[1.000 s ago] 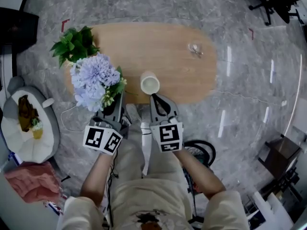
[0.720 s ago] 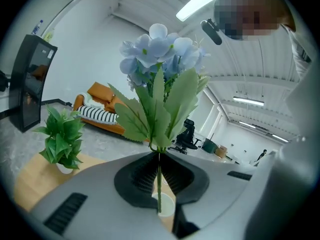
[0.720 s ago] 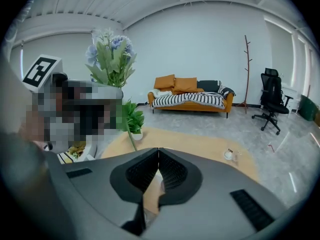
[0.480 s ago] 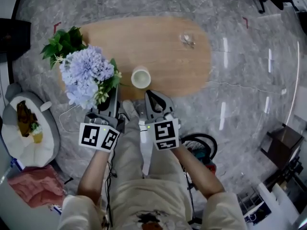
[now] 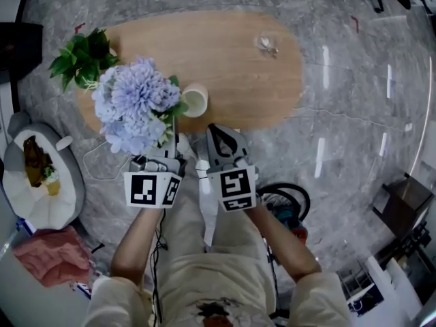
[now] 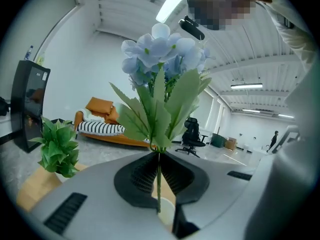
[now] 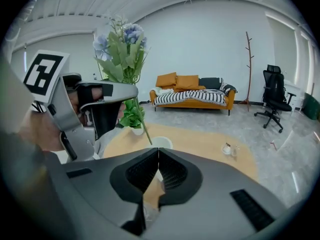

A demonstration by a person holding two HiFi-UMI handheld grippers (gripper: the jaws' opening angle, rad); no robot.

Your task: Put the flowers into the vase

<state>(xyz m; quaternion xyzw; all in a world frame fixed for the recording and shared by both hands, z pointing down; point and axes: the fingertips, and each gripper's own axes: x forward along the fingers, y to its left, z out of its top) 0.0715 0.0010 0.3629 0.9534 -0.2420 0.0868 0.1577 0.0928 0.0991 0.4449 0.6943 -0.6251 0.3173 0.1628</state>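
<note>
Now the flowers [image 5: 135,104] are closing in. A second ago there was bare wood between the blue heads and the vase [image 5: 194,101]. In the head view that gap has gone, and the bouquet's leaves overlap the vase's left rim. The potted plant [image 5: 78,54] at the far left end of the surface [image 5: 238,67] sits untouched. I'd say the carry is nearly done and the lowering is what's left. In the right gripper view the cut end of the stem [image 7: 141,121] hangs just over the near edge of the white mouth, not yet inside it, so it wants a touch more travel before it drops.

Over to the left hand-held gripper [image 6: 159,156]: its jaws are pinched almost together on that thin green stem. The bouquet stands upright above them and the stem's tail pokes out below toward the vase. It looks a firm hold, with no slip that I can see.

And on the right, the right hand-held gripper [image 7: 158,156] has its jaws pressed together on nothing. It points down at the vase from close by, not touching it.
</note>
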